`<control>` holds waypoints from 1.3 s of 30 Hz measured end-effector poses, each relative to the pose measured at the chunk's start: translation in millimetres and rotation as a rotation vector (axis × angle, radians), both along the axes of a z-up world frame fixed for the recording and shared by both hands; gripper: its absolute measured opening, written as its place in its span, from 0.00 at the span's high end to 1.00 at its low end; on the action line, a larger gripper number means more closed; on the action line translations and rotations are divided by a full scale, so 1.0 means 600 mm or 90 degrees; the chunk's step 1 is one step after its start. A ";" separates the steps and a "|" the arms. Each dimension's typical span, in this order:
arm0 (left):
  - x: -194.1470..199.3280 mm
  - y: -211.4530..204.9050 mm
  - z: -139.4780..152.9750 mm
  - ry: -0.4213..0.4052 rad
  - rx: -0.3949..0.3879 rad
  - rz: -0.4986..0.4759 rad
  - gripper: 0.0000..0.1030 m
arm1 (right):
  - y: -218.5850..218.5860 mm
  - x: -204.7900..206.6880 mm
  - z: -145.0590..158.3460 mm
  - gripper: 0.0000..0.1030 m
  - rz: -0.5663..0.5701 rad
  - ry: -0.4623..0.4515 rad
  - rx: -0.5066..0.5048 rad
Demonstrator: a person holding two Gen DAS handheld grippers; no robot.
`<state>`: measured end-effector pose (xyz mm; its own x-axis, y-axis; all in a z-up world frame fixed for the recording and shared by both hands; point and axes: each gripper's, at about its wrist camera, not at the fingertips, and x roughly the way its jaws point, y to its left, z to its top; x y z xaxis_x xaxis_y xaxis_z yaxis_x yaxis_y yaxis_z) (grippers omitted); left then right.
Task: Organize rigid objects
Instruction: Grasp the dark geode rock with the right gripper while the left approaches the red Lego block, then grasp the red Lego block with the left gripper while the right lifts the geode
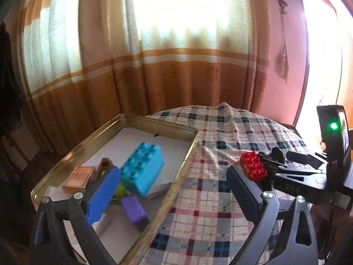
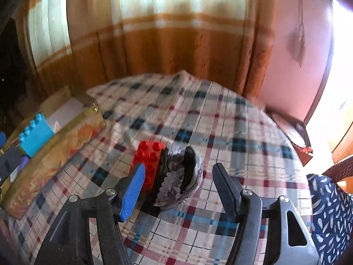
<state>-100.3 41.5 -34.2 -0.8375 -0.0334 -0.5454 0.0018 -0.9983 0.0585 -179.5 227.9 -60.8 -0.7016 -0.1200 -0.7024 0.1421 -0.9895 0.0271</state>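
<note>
A gold metal tray [image 1: 154, 122] sits at the table's left and holds a cyan building brick [image 1: 142, 169], a purple block [image 1: 134, 212], a copper-coloured flat box [image 1: 78, 177] and a green thing, partly hidden. My left gripper [image 1: 174, 190] is open over the tray's right rim, empty. A red brick [image 2: 149, 161] lies on the plaid cloth beside a dark grey object [image 2: 181, 176]. My right gripper [image 2: 176, 190] is open just before these two, empty. The red brick [image 1: 253, 165] and the right gripper [image 1: 271, 165] also show in the left wrist view.
The round table is covered by a plaid cloth [image 2: 220, 132]. Orange and white curtains [image 1: 176, 66] hang behind it. A pink wall [image 2: 293, 66] stands at the right. The tray's wall [image 2: 55, 150] lies left of the red brick, with the cyan brick [image 2: 35, 134] inside.
</note>
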 end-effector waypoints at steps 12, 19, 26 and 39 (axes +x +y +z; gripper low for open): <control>-0.034 0.072 -0.012 -0.021 -0.044 -0.040 0.03 | 0.026 -0.026 -0.017 0.43 -0.001 -0.059 -0.020; -0.048 0.095 -0.020 -0.047 -0.033 -0.056 0.03 | 0.051 -0.028 -0.019 0.53 -0.013 -0.070 -0.045; -0.076 0.137 -0.041 -0.088 -0.024 -0.082 0.03 | 0.090 -0.014 -0.016 0.56 -0.076 -0.047 -0.046; -0.167 0.195 -0.113 -0.197 -0.031 -0.113 0.25 | 0.130 -0.012 -0.019 0.56 -0.130 -0.039 -0.091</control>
